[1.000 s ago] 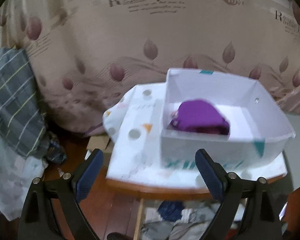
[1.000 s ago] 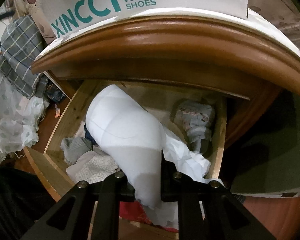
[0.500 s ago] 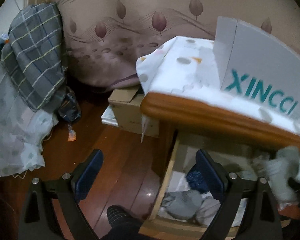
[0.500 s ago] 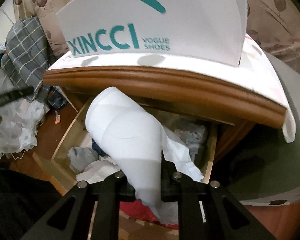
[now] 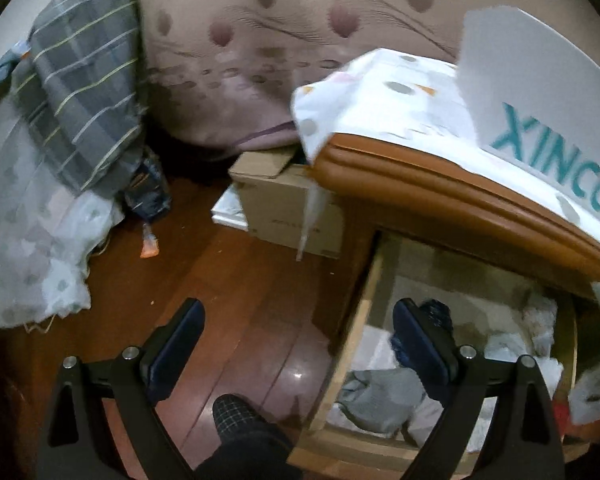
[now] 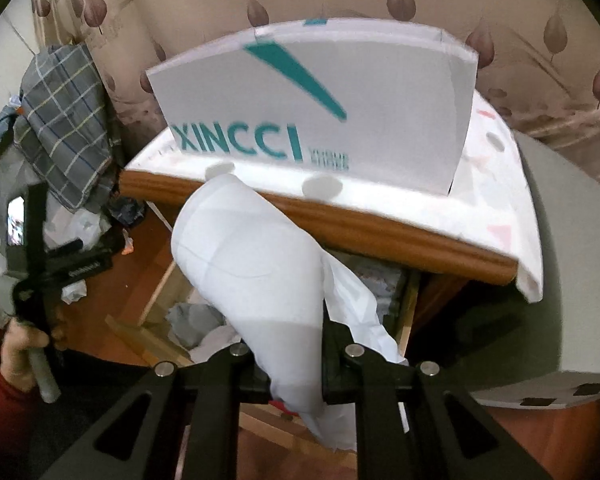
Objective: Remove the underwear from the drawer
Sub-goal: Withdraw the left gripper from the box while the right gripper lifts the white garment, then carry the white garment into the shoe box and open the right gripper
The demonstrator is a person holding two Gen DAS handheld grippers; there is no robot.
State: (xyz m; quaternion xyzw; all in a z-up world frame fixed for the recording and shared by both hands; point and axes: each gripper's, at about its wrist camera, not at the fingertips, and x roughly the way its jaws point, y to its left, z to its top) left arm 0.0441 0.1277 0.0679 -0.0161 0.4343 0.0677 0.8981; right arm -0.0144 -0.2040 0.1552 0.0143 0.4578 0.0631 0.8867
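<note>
Left wrist: left gripper (image 5: 298,354) spread wide, nothing between the pads, one finger over the floor (image 5: 228,280), the other over the open drawer (image 5: 364,312). Grey and white garments lie in the drawer. Shoebox (image 5: 540,92) sits on the cloth-covered tabletop above; a cardboard box (image 5: 284,208) stands on the floor by the cabinet's left side. Right wrist: right gripper (image 6: 296,364) pinched tight on white underwear (image 6: 252,264), which is lifted clear above the drawer (image 6: 404,312), in front of the tabletop's front edge. A hand (image 6: 18,352) holds the left gripper at the frame's left.
</note>
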